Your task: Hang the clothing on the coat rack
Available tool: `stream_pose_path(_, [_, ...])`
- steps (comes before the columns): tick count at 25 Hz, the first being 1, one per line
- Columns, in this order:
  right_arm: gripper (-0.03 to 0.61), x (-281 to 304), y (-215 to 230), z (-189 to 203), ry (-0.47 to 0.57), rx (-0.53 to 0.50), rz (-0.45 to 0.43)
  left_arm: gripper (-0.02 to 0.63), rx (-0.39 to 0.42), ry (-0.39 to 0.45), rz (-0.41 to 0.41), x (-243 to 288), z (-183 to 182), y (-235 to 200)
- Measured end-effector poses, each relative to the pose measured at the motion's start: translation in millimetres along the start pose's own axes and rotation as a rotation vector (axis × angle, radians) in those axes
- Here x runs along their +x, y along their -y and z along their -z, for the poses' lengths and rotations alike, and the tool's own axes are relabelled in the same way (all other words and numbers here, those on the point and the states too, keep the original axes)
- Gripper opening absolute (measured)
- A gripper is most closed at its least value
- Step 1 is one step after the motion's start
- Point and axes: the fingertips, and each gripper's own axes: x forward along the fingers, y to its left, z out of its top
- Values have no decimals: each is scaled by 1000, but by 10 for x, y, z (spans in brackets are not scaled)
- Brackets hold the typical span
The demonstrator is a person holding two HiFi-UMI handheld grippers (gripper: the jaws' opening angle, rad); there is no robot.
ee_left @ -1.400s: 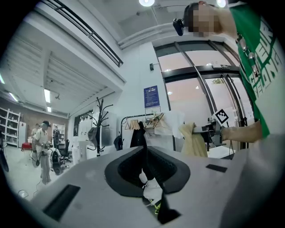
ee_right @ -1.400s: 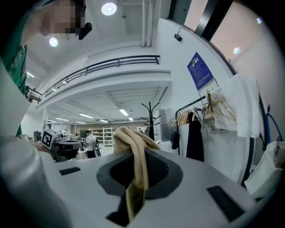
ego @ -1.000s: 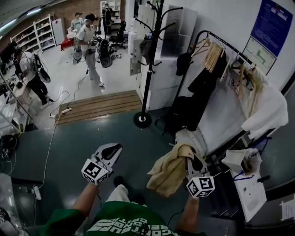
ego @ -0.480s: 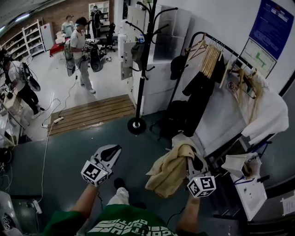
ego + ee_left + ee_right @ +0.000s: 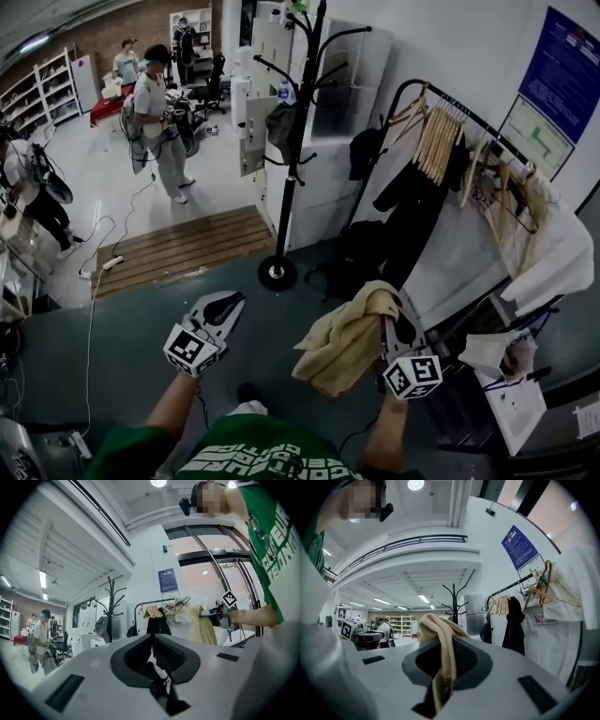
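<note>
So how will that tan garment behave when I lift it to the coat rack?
Probably floppy: the garment sags in folds off the right gripper. Likely light, since one pinch holds it. It may slip, as only a narrow strip sits between the jaws.

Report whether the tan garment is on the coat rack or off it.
Off. The tan garment hangs bunched from the right gripper, whose jaws are shut on it; the coat rack stands apart, farther ahead.

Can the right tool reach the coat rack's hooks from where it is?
Probably not yet. The right tool, shut on the yellow garment, is held low, and the coat rack stands farther ahead across the floor; nothing blocks the way.
</note>
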Motion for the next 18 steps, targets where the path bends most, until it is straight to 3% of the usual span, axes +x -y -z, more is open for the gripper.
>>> stream_pose_path(4, [37,296,-38,-105,31,32,9,32,-3,9,8,85,9,-326])
stream_pose_path(18, [37,1098,-222,-211,39,-9,47,32,-12,13,18,35,171,-1208])
